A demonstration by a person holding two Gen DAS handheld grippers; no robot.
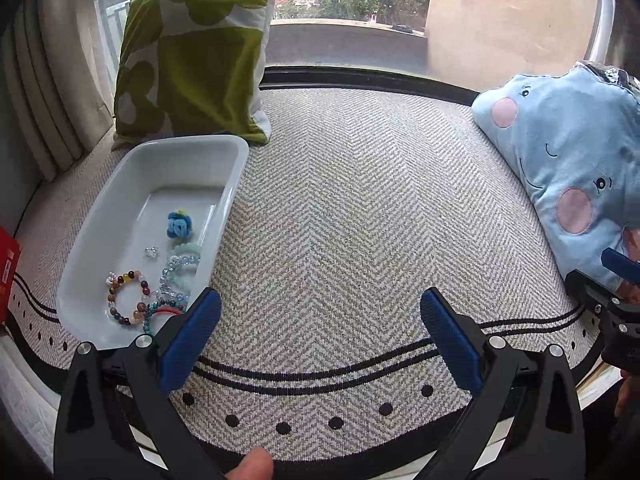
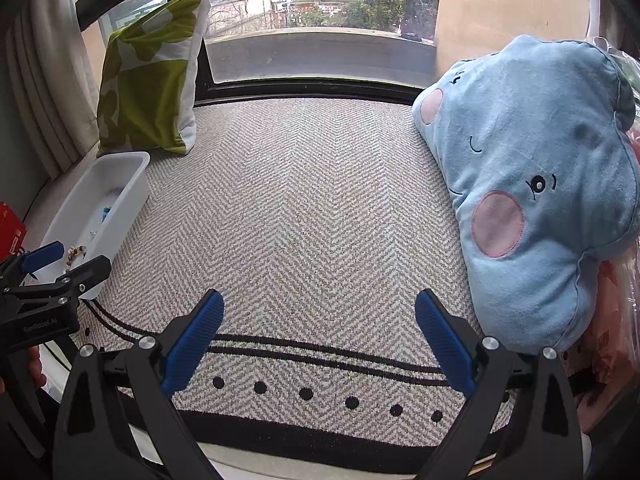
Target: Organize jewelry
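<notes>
We hold both grippers, left (image 1: 320, 320) and right (image 2: 319, 322), with fingers spread wide and grasping nothing above the rug (image 1: 340, 208). Bracelets (image 1: 128, 296) lie in the white tray (image 1: 96, 232) at our left.

Left gripper (image 1: 320, 320) fingers spread wide, right gripper (image 2: 319, 322) likewise, both empty

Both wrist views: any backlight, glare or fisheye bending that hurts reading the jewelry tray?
Left wrist view: window bright, white tray evenly lit, bracelets sharp, rug border bowed. Right wrist view: same curvature; tray small at the edge, contents barely legible.
</notes>
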